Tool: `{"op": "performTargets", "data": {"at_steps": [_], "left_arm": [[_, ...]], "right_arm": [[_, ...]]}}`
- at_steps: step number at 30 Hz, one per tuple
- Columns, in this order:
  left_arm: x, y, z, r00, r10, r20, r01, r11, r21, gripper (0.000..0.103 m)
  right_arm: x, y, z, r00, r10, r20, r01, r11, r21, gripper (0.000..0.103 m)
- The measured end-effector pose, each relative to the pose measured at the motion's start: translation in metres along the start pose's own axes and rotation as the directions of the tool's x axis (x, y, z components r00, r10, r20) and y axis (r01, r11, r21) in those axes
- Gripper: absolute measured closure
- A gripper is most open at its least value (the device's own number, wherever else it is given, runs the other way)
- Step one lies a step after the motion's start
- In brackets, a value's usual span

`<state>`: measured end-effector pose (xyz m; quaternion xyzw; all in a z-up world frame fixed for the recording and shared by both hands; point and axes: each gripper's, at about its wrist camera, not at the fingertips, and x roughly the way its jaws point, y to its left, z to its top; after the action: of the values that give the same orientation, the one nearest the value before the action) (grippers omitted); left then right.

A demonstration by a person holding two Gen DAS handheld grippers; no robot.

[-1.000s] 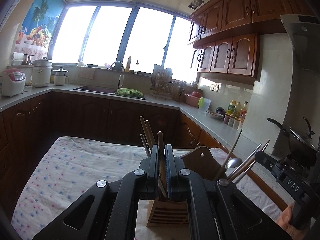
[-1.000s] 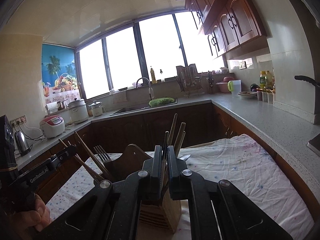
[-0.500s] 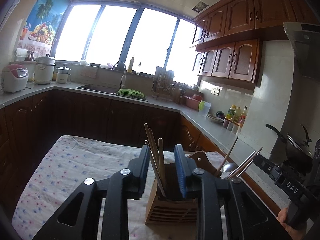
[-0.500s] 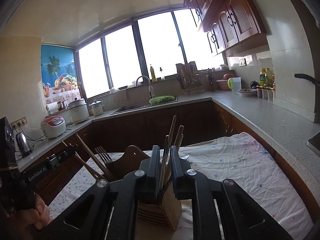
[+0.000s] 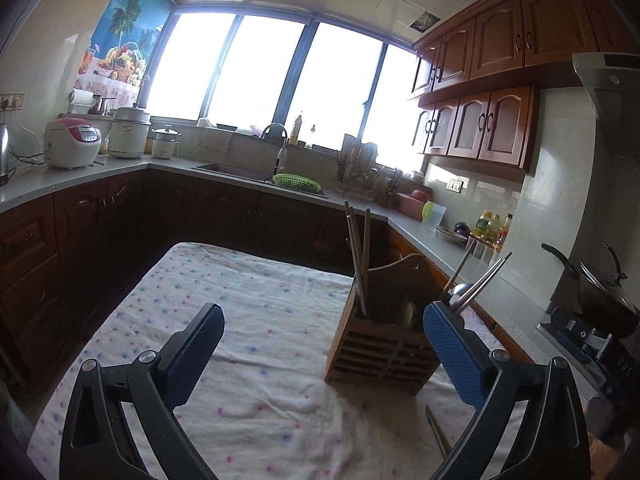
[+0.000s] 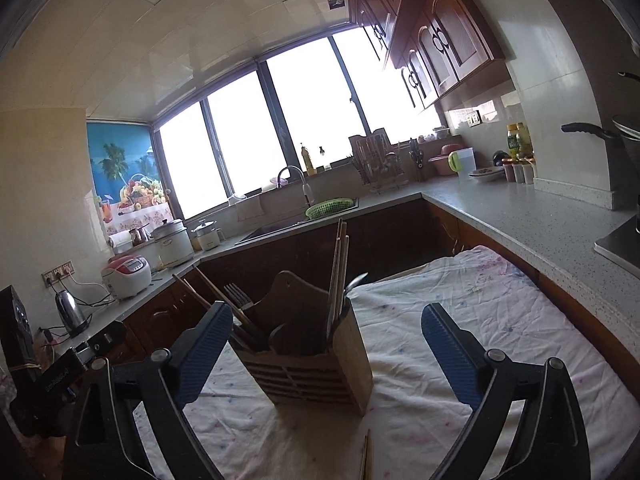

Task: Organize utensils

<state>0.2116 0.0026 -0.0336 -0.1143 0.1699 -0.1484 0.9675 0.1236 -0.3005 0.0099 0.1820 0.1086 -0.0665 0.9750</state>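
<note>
Wooden slatted utensil holder (image 5: 380, 354) bristles with slim chopsticks (image 5: 358, 256); both grippers' ribbed blue fingers (image 6: 202, 354) just spread, empty.

Legible text: "DAS" in white letters on black gripper body (image 5: 618, 364), far right edge, left wrist view. Lettering on black gripper body at left, right wrist view: unreadable.
</note>
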Motion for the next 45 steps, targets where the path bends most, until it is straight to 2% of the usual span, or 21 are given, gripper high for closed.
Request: {"op": "performTargets", "data": {"at_steps": [5, 13, 18, 21, 24, 29, 33, 45], "left_arm": [[-0.032, 0.001, -0.012, 0.999, 0.014, -0.043, -0.015, 0.999, -0.038, 0.002], [-0.078, -0.008, -0.011, 0.997, 0.032, -0.071, -0.034, 0.999, -0.021, 0.002], [-0.107, -0.017, 0.001, 0.999, 0.007, -0.046, -0.007, 1.000, -0.008, 0.001], [-0.124, -0.019, -0.001, 1.000, 0.012, -0.023, -0.012, 1.000, 0.016, 0.001], [-0.135, -0.017, -0.016, 0.999, 0.038, 0.007, -0.039, 0.998, 0.050, 0.001], [-0.143, -0.023, -0.046, 0.996, 0.088, 0.033, -0.091, 0.989, 0.118, 0.001], [-0.144, -0.027, -0.060, 0.994, 0.107, 0.013, -0.108, 0.981, 0.160, 0.001], [-0.159, -0.040, -0.074, 0.988, 0.154, -0.016, -0.147, 0.965, 0.217, 0.001]], "right_arm": [[-0.020, -0.005, -0.028, 0.998, 0.013, -0.060, -0.011, 0.999, 0.034, 0.006], [-0.053, -0.004, -0.059, 0.994, 0.026, -0.111, -0.020, 0.999, 0.050, 0.006], [-0.076, 0.008, -0.052, 0.997, 0.042, -0.072, -0.040, 0.999, 0.023, 0.005], [-0.096, 0.020, -0.046, 0.999, 0.043, -0.014, -0.044, 0.999, -0.028, 0.000], [-0.114, 0.029, -0.051, 0.999, 0.020, 0.046, -0.016, 0.996, -0.085, 0.000], [-0.129, 0.043, -0.080, 0.993, -0.042, 0.109, 0.063, 0.977, -0.202, 0.000], [-0.130, 0.047, -0.095, 0.996, -0.045, 0.081, 0.064, 0.968, -0.245, 0.000], [-0.138, 0.034, -0.116, 0.998, -0.067, 0.016, 0.069, 0.974, -0.218, 0.000]]}}
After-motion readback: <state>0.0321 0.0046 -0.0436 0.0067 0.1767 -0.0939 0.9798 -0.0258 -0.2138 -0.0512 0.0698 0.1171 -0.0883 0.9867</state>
